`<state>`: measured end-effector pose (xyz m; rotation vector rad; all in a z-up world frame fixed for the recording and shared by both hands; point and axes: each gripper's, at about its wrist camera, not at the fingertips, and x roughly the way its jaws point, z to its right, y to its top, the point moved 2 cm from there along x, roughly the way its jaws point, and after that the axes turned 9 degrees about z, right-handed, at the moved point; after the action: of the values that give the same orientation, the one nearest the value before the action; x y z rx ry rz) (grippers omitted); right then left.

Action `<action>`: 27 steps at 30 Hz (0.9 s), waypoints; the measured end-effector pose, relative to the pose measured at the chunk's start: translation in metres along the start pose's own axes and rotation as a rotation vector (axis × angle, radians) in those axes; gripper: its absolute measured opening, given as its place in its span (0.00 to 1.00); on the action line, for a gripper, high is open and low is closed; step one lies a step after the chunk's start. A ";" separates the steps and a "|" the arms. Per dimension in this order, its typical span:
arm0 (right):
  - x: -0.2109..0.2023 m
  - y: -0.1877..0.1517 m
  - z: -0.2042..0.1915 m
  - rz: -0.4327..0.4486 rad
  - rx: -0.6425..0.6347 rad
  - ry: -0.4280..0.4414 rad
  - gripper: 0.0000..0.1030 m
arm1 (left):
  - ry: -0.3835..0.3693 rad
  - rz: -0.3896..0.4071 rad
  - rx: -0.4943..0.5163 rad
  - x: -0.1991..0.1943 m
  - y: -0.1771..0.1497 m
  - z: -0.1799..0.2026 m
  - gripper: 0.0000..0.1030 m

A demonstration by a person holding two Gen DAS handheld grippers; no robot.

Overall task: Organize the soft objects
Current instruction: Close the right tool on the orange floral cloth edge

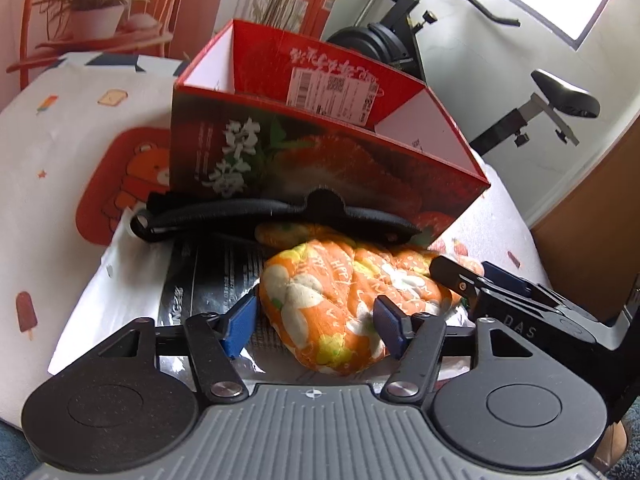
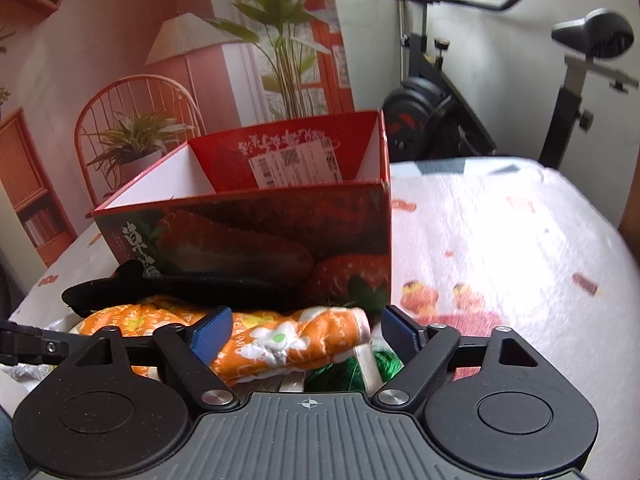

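An orange padded cloth with white flowers (image 1: 340,304) lies bunched on a white plastic bag in front of the red strawberry box (image 1: 320,152). My left gripper (image 1: 316,322) straddles its near left part. The left pad sits at the cloth's edge and the right pad lies over its top, and no squeeze shows. My right gripper (image 2: 306,334) is open around the cloth's other end (image 2: 288,340), with a gap between the cloth and the right pad. A black padded mask with straps (image 1: 272,212) leans against the box's front.
The box is open-topped and shows a label on its inner back wall (image 2: 296,164). A green item (image 2: 348,372) lies under the cloth. A printed bedspread (image 2: 500,240) stretches to the right. An exercise bike (image 1: 460,40) stands behind. The right gripper's finger (image 1: 460,276) rests on the cloth.
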<state>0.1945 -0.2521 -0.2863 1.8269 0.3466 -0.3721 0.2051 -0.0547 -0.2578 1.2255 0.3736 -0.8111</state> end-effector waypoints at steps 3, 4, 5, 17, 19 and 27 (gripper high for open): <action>0.001 -0.005 0.001 -0.009 0.018 0.014 0.65 | -0.006 0.006 -0.005 -0.001 0.001 0.001 0.59; 0.000 -0.005 0.001 -0.006 0.017 0.016 0.63 | -0.003 0.005 -0.007 0.000 0.002 0.001 0.57; -0.002 -0.006 0.000 -0.001 0.016 0.016 0.59 | 0.004 0.001 -0.011 0.000 0.002 0.001 0.56; -0.042 -0.004 -0.002 0.024 0.035 0.072 0.20 | 0.053 0.044 -0.022 -0.007 0.000 -0.004 0.53; -0.046 -0.007 -0.008 0.006 0.036 0.095 0.20 | 0.074 0.060 -0.015 -0.011 -0.002 -0.007 0.53; -0.044 -0.011 -0.022 -0.046 0.039 0.122 0.26 | 0.084 0.050 -0.043 -0.012 -0.005 -0.023 0.53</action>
<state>0.1517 -0.2304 -0.2711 1.8870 0.4693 -0.3017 0.1974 -0.0293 -0.2606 1.2265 0.4244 -0.7068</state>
